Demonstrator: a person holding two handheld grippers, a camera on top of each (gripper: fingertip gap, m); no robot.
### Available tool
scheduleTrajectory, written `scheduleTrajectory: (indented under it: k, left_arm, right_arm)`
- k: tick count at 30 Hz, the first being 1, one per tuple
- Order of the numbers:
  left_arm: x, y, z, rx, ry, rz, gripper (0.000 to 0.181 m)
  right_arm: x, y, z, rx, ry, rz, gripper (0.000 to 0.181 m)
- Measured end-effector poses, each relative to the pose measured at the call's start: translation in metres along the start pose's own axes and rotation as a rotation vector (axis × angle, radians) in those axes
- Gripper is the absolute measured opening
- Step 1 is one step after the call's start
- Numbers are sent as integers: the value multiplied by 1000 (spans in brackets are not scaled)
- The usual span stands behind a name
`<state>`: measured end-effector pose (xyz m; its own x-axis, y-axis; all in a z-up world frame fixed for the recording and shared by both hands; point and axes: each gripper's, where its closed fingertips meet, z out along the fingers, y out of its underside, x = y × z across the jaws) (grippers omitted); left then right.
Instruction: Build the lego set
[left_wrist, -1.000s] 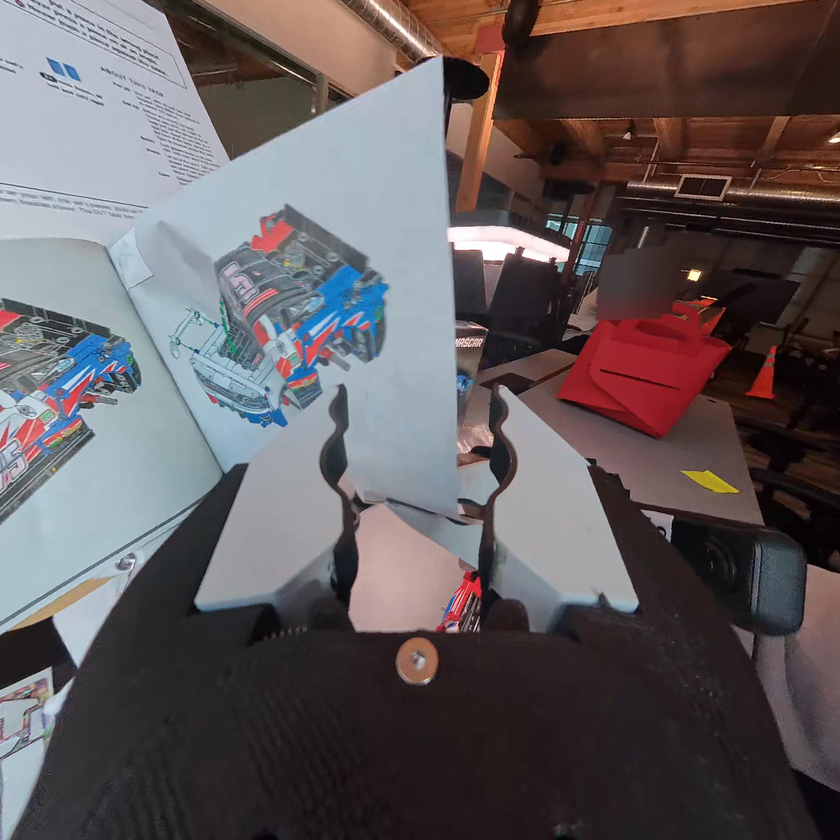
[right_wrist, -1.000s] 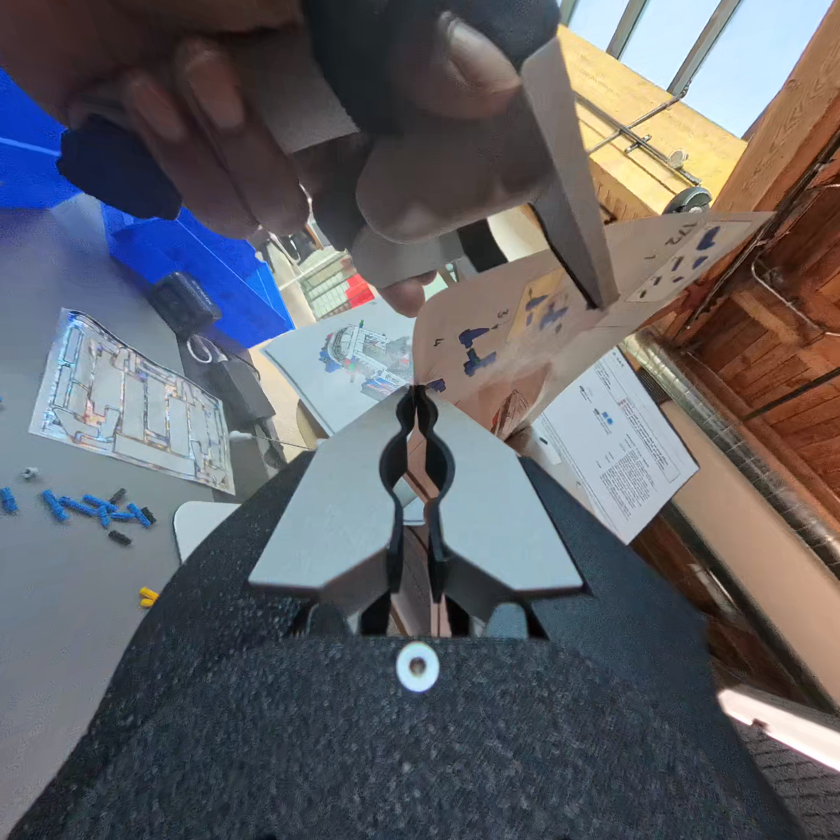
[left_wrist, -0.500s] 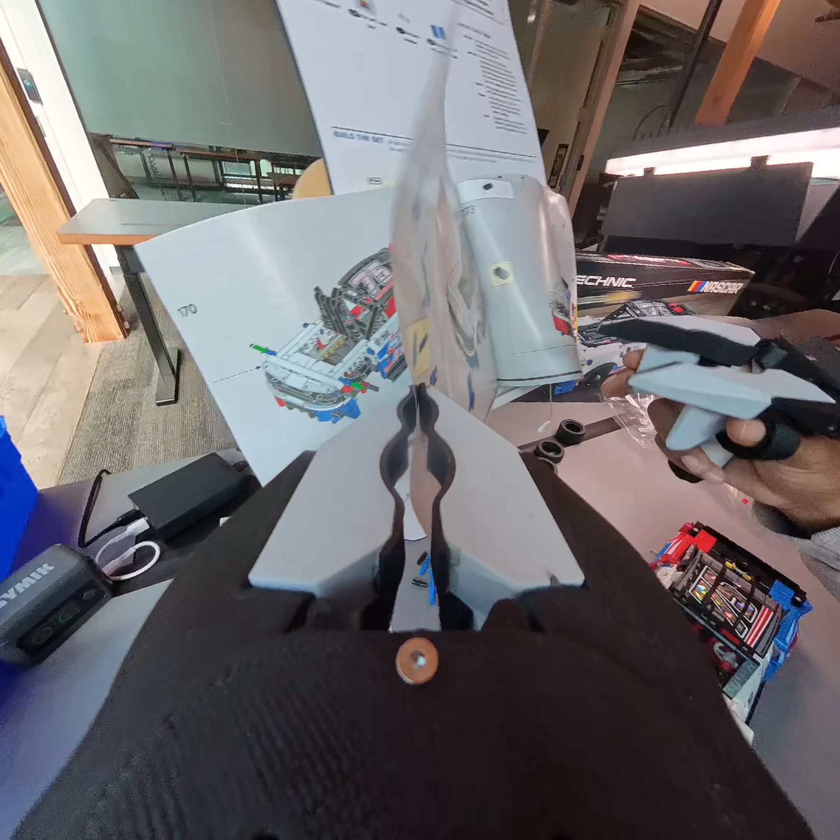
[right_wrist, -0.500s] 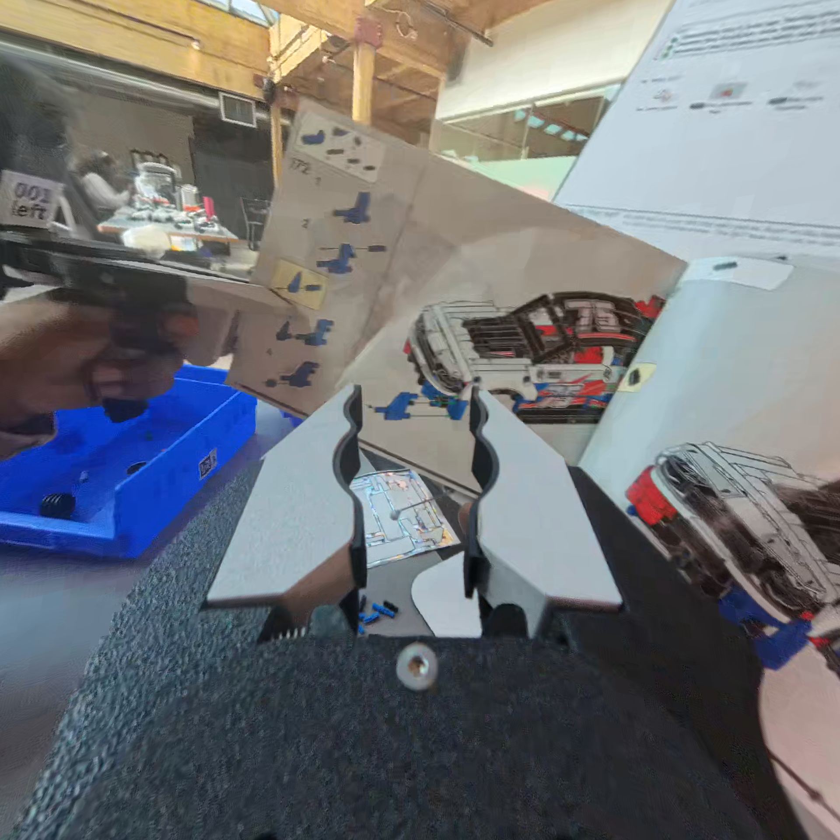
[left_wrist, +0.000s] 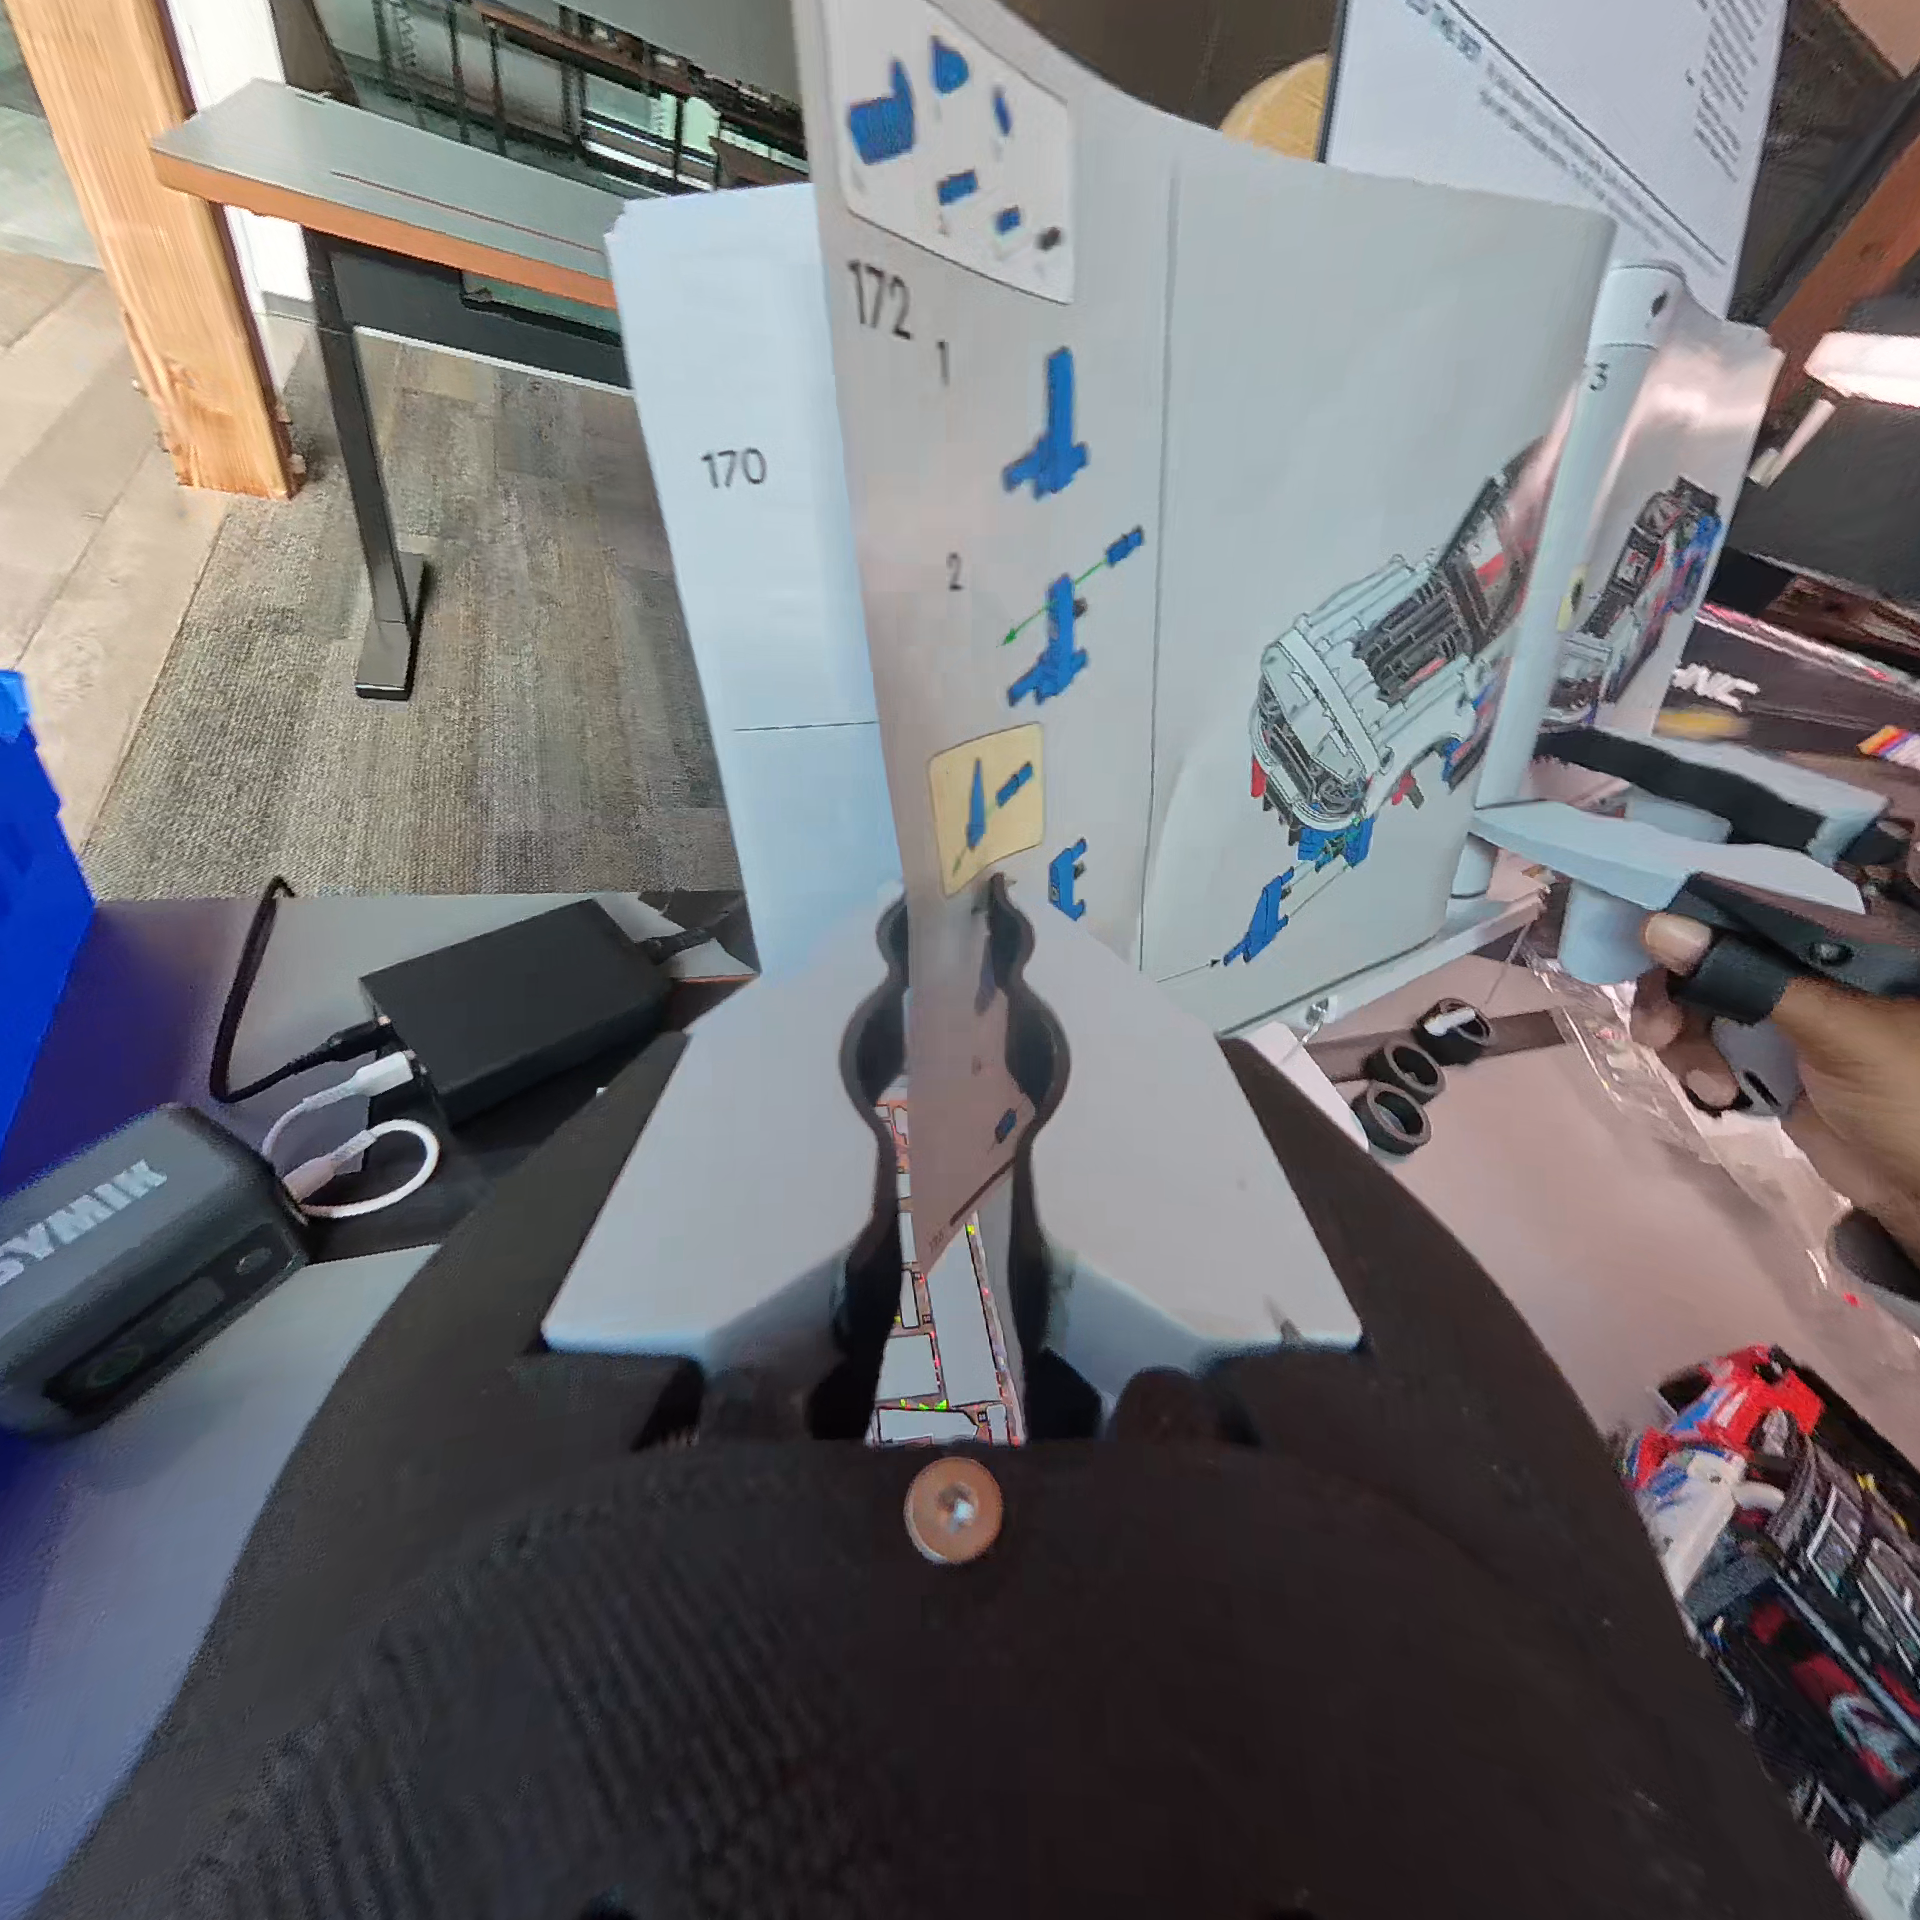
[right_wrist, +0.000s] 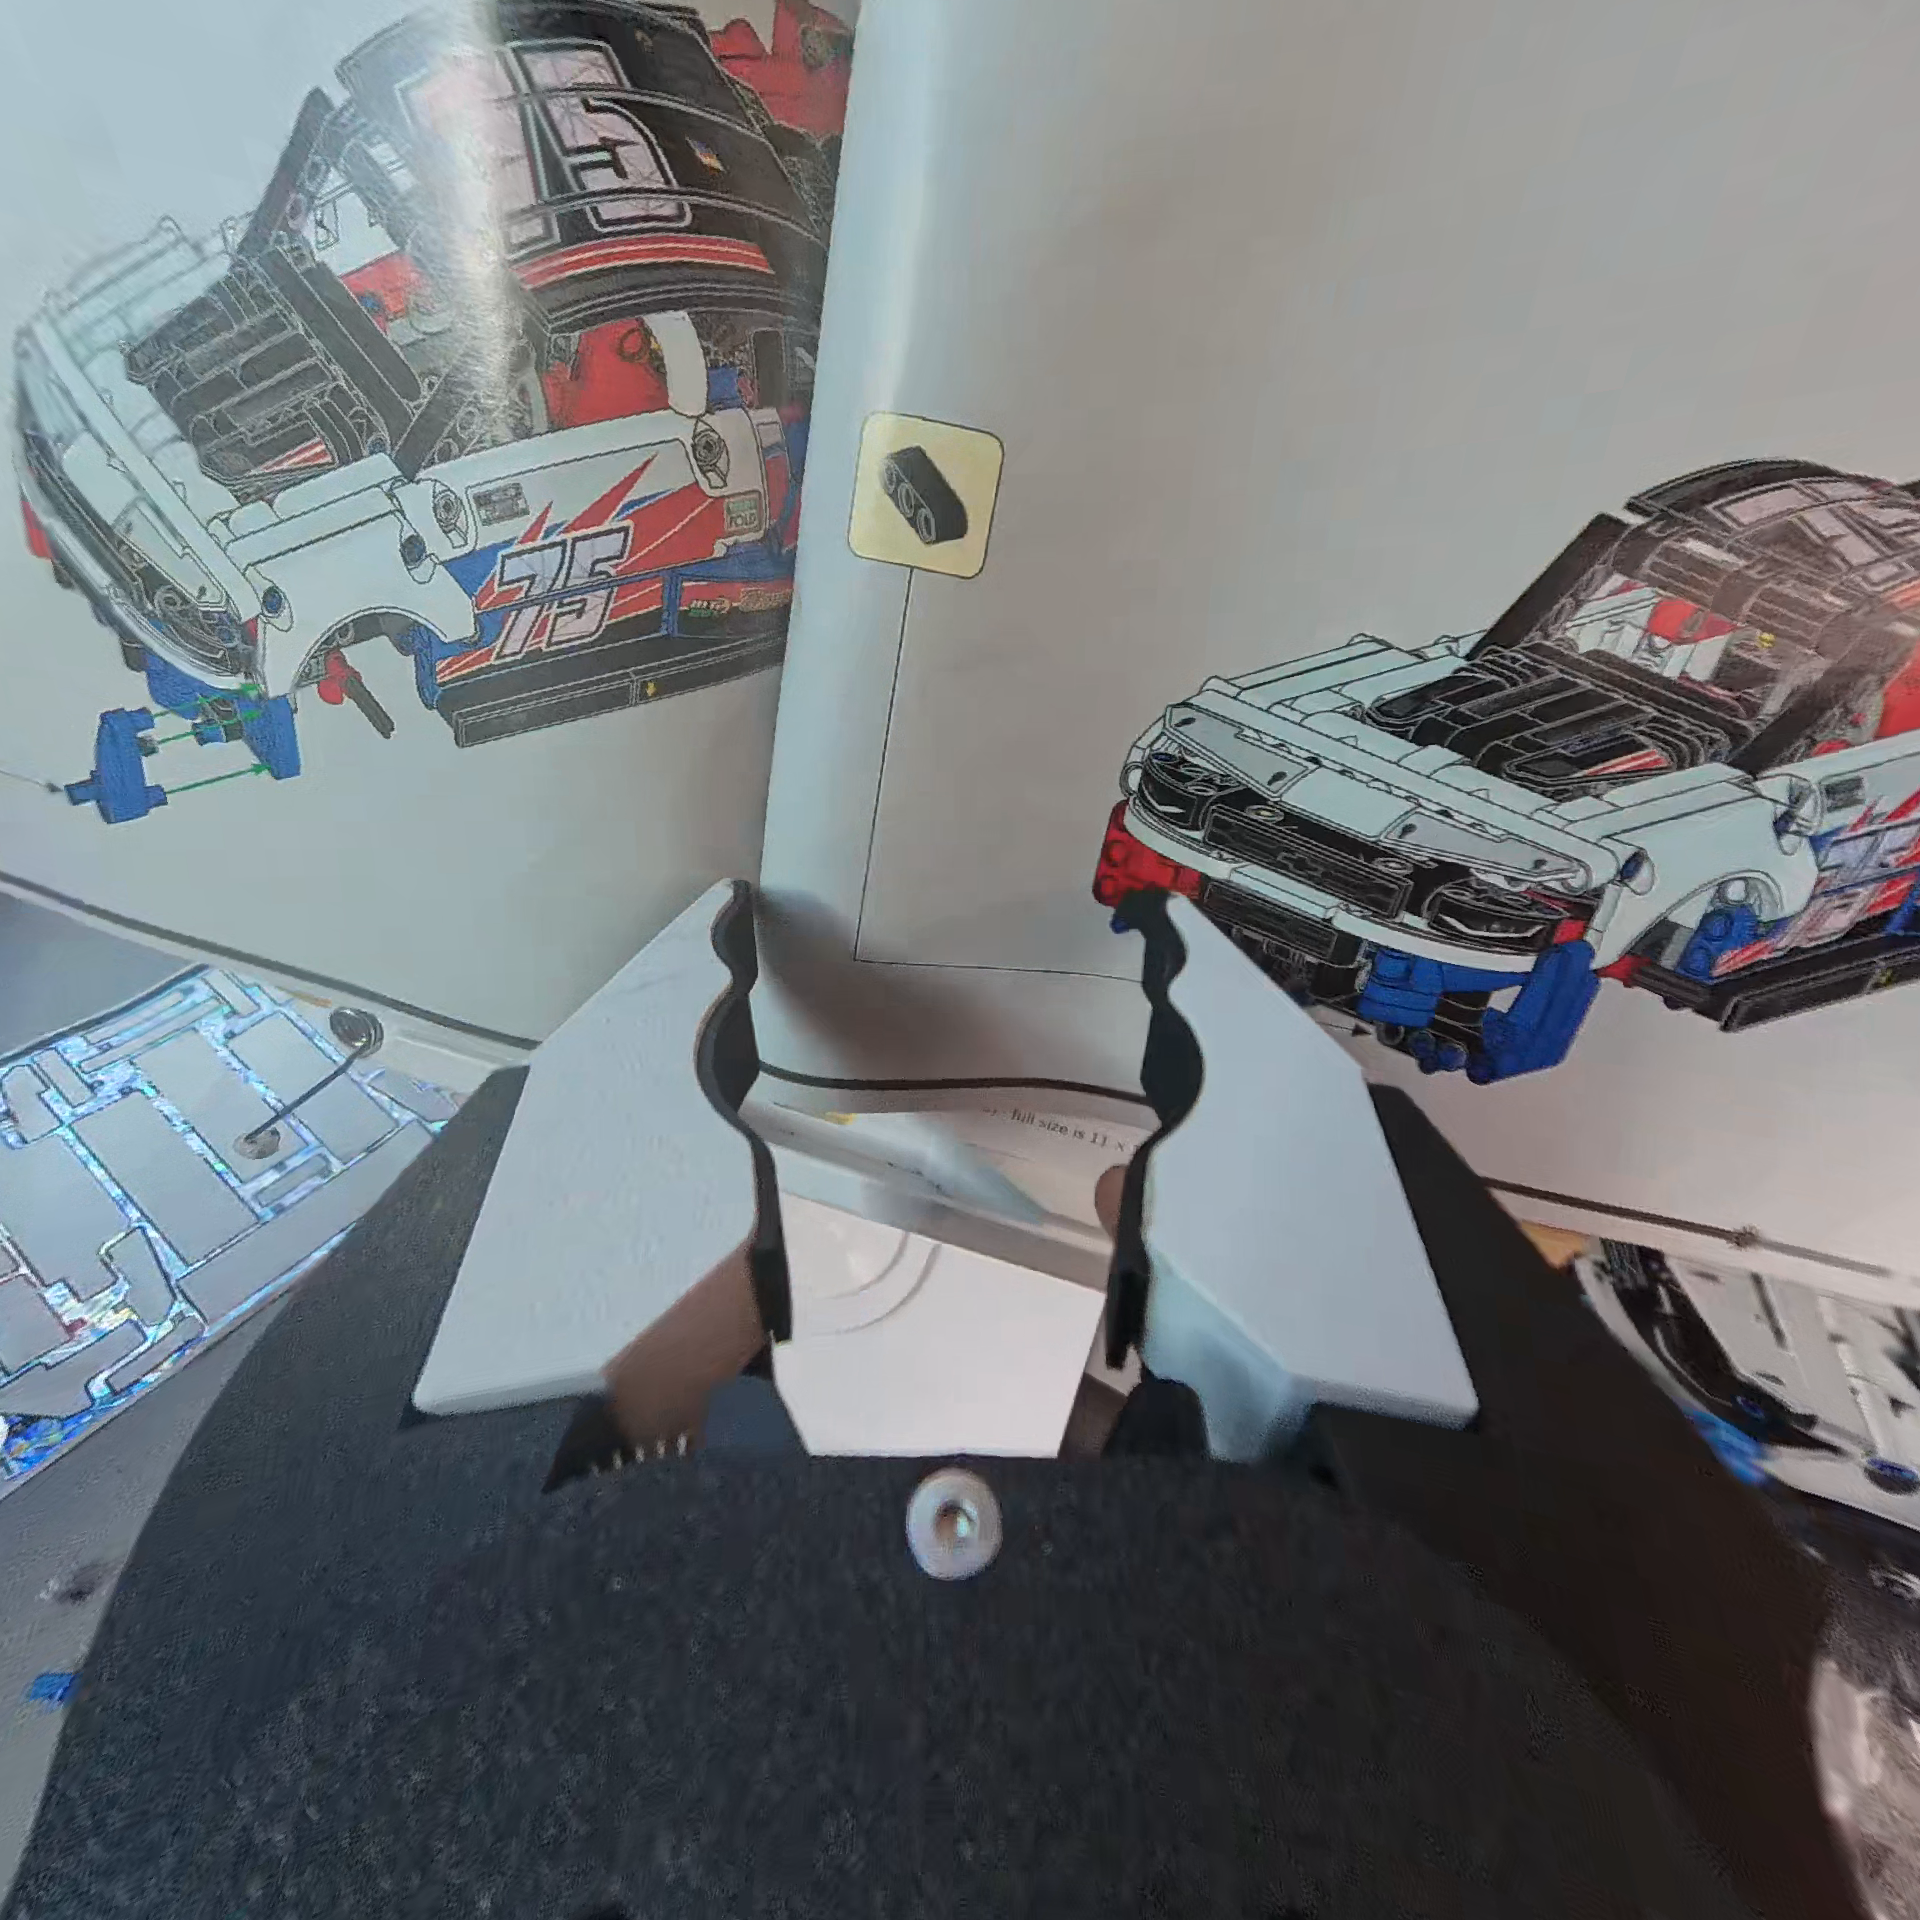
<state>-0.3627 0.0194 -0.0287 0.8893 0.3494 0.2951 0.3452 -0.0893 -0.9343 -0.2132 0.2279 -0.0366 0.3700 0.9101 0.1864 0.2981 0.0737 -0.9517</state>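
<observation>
On the far left of my left wrist view sit a black power brick (left_wrist: 514, 992) and its cables; centre, my left gripper (left_wrist: 951, 904) pinches a thin, floppy page (left_wrist: 977, 540) of the instruction booklet (left_wrist: 1351, 540), best held near its lower edge, since it creases easily. Half a second ago that page ran edge-on; now it shows its face. Rightward, my right gripper (right_wrist: 945, 925) has spread wider, empty, close against the booklet's spread.
</observation>
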Motion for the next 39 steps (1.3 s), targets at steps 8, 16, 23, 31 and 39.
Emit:
scheduleTrajectory:
  k: [8, 16, 23, 31, 39]
  left_arm:
    - [62, 38, -30, 267, 17, -264, 42]
    - [112, 160, 61, 94, 315, -1072, 75]
    - [74, 96, 55, 440, 375, -1108, 0]
    - [72, 79, 59, 219, 209, -831, 0]
    - [71, 79, 61, 138, 149, -750, 0]
  right_arm:
    - [4, 6, 1, 79, 70, 125, 75]
    - [3, 5, 1, 82, 102, 131, 72]
    - [6, 3, 2, 48, 92, 56, 76]
    - [4, 8, -5, 17, 93, 32, 79]
    - [-38, -45, -31, 172, 130, -252, 71]
